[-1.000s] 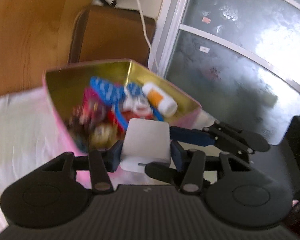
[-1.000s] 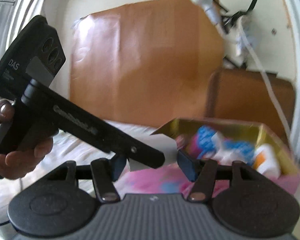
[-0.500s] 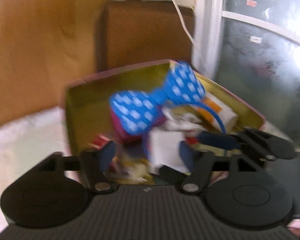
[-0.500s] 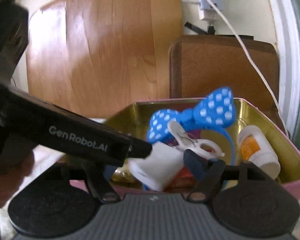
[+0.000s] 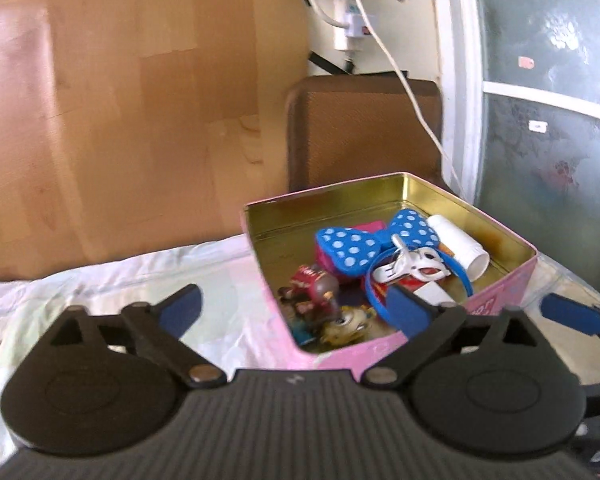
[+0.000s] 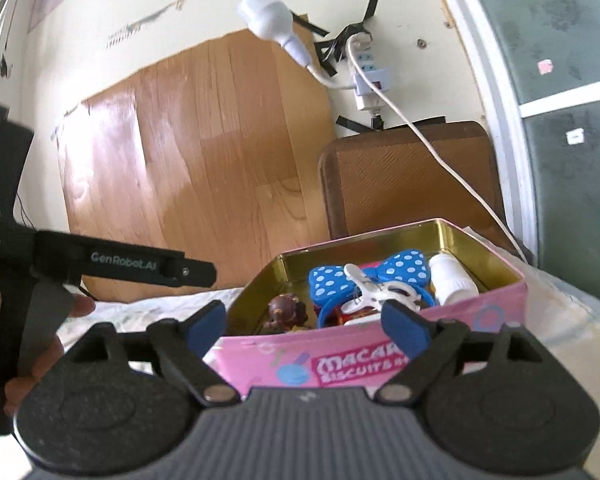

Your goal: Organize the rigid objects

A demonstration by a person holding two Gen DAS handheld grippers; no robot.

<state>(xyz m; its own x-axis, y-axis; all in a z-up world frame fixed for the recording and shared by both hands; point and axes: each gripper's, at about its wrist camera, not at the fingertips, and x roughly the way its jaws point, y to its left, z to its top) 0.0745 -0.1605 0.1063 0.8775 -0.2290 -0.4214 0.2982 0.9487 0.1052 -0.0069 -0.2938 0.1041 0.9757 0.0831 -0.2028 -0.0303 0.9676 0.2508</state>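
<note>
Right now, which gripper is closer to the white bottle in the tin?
Right. The right gripper, jaws opening and empty, faces the tin front-on, with the white bottle just beyond its right finger. The left gripper, also opening empty, is at the tin's opposite corner.

Wood panel [image 5: 132, 112] w/ frosted window [image 5: 548, 128]

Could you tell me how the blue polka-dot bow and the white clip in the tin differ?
The blue polka-dot bow is blue with pale dots; the white clip is plain white. The bow is broader and flat-lobed; the clip is smaller and narrower. The clip lies on top of the bow. Both sit inside the pink tin.
</note>
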